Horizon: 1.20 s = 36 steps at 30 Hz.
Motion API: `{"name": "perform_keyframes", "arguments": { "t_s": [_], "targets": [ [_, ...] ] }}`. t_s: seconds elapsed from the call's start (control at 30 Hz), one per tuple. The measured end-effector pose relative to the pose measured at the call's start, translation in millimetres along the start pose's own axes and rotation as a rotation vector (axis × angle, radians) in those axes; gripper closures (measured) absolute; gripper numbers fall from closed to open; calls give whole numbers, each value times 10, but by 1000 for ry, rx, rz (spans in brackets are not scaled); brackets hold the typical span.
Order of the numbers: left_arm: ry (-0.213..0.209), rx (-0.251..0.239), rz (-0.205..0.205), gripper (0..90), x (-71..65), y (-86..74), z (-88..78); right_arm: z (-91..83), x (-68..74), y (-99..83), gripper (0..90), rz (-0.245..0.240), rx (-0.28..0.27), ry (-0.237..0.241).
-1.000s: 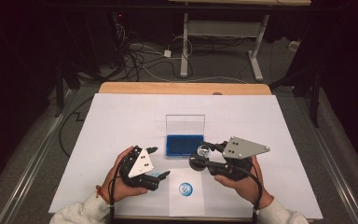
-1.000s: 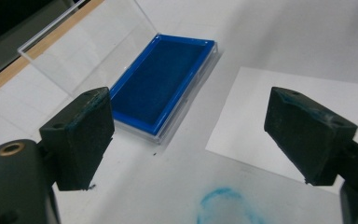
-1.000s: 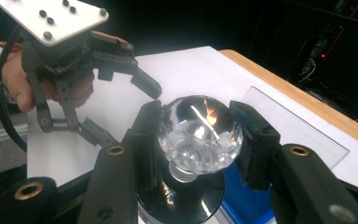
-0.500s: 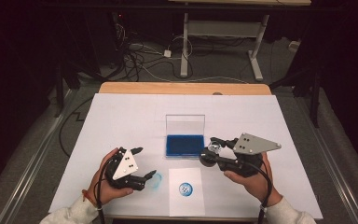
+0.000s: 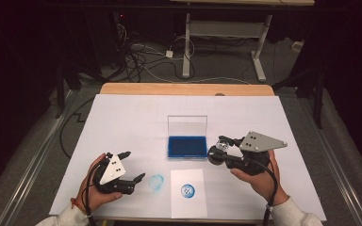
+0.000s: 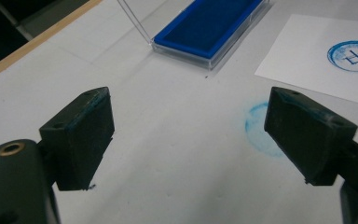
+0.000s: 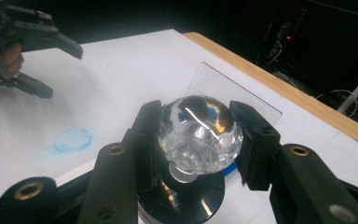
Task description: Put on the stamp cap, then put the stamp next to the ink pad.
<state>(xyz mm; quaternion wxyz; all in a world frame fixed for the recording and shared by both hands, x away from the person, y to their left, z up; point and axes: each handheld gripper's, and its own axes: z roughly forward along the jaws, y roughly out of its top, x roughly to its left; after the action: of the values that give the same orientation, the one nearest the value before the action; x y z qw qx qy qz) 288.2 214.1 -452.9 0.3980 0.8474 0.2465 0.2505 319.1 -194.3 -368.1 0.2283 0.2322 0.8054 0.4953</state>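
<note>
My right gripper [image 5: 220, 149] is shut on a stamp [image 5: 218, 153] with a faceted crystal knob [image 7: 200, 130] and a black round base, held just right of the open blue ink pad [image 5: 186, 146]. Both pads press the knob's sides. My left gripper [image 5: 136, 165] stands open at the near left with nothing between its jaws [image 6: 189, 135]; it also appears far off in the right gripper view [image 7: 64, 72]. A white paper [image 5: 188, 207] bearing a blue round print [image 5: 187, 190] lies at the front middle. A faint blue ring smudge [image 5: 156, 181] marks the table beside it.
The ink pad's clear lid [image 5: 187, 125] stands upright behind the pad. The white table cover [image 5: 122, 117] ends at a wooden far edge [image 5: 184, 88]. Cables and desk legs lie on the floor beyond.
My left gripper has slid left and nearer the person, away from the paper, still open. The right gripper has shifted a little to the right with the stamp.
</note>
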Motion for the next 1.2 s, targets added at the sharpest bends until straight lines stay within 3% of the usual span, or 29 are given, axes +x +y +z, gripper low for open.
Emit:
{"name": "perform_keyframes", "arguments": {
  "t_s": [0.37,0.67,0.9,1.1,1.2],
  "targets": [
    [21,47,-19,156,0,-184,-85,83,-107,-18,571,8,41,-46],
    [29,69,-16,156,-20,-174,-40,156,-313,6,571,34,61,-84],
    [27,73,-4,156,-51,-157,-26,309,-433,-20,571,44,103,-115],
    [30,76,-6,156,-53,-154,-15,471,-534,-114,570,87,135,-111],
    [27,80,0,156,-59,-155,-9,568,-574,-191,570,88,177,-146]
  ]
}}
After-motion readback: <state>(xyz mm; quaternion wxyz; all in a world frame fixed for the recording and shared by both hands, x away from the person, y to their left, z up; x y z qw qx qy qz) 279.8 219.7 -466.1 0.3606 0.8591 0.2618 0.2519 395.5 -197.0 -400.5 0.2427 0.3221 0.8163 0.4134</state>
